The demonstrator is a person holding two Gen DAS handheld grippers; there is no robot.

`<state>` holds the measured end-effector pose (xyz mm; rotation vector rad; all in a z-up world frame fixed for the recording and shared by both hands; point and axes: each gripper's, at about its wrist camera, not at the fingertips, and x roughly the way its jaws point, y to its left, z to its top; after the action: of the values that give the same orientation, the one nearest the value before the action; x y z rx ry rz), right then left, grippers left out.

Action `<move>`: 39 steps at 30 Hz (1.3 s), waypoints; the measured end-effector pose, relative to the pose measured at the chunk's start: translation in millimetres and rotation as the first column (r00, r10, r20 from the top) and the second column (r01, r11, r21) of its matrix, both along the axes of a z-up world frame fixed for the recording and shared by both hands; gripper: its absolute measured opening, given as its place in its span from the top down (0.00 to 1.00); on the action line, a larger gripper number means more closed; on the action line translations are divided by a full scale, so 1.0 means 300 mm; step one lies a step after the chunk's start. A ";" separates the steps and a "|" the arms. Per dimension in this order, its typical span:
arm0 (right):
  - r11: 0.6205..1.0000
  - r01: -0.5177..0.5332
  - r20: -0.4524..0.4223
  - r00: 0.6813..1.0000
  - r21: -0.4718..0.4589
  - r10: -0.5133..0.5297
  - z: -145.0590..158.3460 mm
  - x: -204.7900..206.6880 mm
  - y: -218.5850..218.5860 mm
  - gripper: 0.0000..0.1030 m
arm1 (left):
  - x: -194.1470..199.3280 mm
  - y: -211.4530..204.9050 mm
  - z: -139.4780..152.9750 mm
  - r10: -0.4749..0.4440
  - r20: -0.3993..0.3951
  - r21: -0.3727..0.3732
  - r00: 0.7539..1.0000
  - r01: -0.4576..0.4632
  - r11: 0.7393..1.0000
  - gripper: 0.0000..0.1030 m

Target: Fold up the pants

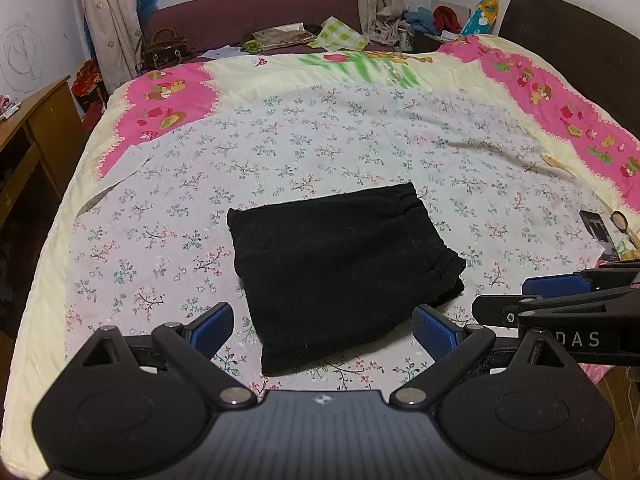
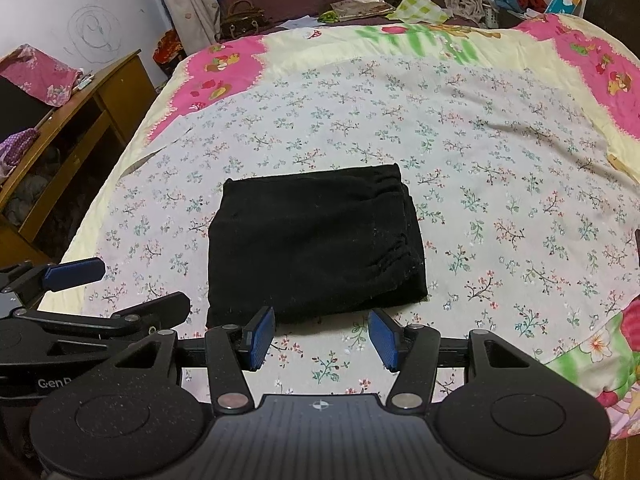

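Black pants (image 1: 340,272) lie folded into a compact rectangle on the flowered bed sheet (image 1: 360,140), gathered waistband along the right side. My left gripper (image 1: 324,330) hovers at their near edge, open, its blue pads wide apart with nothing pinched. In the right wrist view the same pants (image 2: 316,240) sit just beyond my right gripper (image 2: 324,338), which is open with only sheet between its blue pads. The right gripper (image 1: 560,300) shows at the right edge of the left wrist view; the left gripper (image 2: 80,280) shows at the left edge of the right wrist view.
A wooden desk (image 2: 80,120) stands left of the bed. A dark headboard (image 1: 580,60) rises at the right. A phone (image 1: 600,232) lies near the bed's right edge. A handbag (image 1: 164,48), papers and clothes clutter the maroon ledge (image 1: 256,12) beyond the bed.
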<state>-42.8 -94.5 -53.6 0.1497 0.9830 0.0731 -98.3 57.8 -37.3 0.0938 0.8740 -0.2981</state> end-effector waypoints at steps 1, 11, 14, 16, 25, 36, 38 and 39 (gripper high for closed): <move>1.000 -0.001 0.003 1.000 -0.002 0.001 0.003 0.000 0.002 0.63 | 0.000 0.002 0.002 0.001 0.003 -0.002 1.000 -0.001 1.000 0.00; 1.000 -0.006 0.007 1.000 -0.015 0.006 0.013 -0.010 0.019 0.63 | -0.005 0.019 0.010 0.002 0.005 -0.009 1.000 -0.002 1.000 0.00; 1.000 -0.006 0.007 1.000 -0.017 0.006 0.017 -0.011 0.024 0.63 | -0.008 0.021 0.012 0.002 0.006 -0.011 1.000 -0.002 1.000 0.00; 1.000 -0.007 0.007 1.000 -0.020 0.007 0.018 -0.009 0.028 0.63 | -0.009 0.023 0.013 0.003 0.007 -0.014 1.000 -0.003 1.000 0.00; 1.000 -0.009 -0.004 1.000 -0.024 0.009 0.016 -0.001 0.036 0.63 | -0.013 0.036 0.010 0.006 -0.002 -0.019 1.000 -0.006 1.000 0.00; 0.999 -0.007 -0.022 1.000 -0.032 0.006 0.009 0.004 0.051 0.63 | -0.014 0.047 0.001 0.005 -0.027 -0.027 1.000 -0.005 1.000 0.00; 0.999 -0.007 -0.025 1.000 -0.033 0.006 0.007 0.004 0.052 0.63 | -0.014 0.051 -0.002 0.005 -0.034 -0.030 0.999 -0.006 1.000 0.00; 0.999 -0.007 -0.026 1.000 -0.034 0.006 0.006 0.003 0.054 0.63 | -0.012 0.052 -0.003 0.005 -0.035 -0.031 0.999 -0.006 1.000 0.00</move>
<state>-41.8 -78.3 -51.8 0.1165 1.0100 0.0602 -101.9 73.5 -38.2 0.0576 0.9041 -0.3084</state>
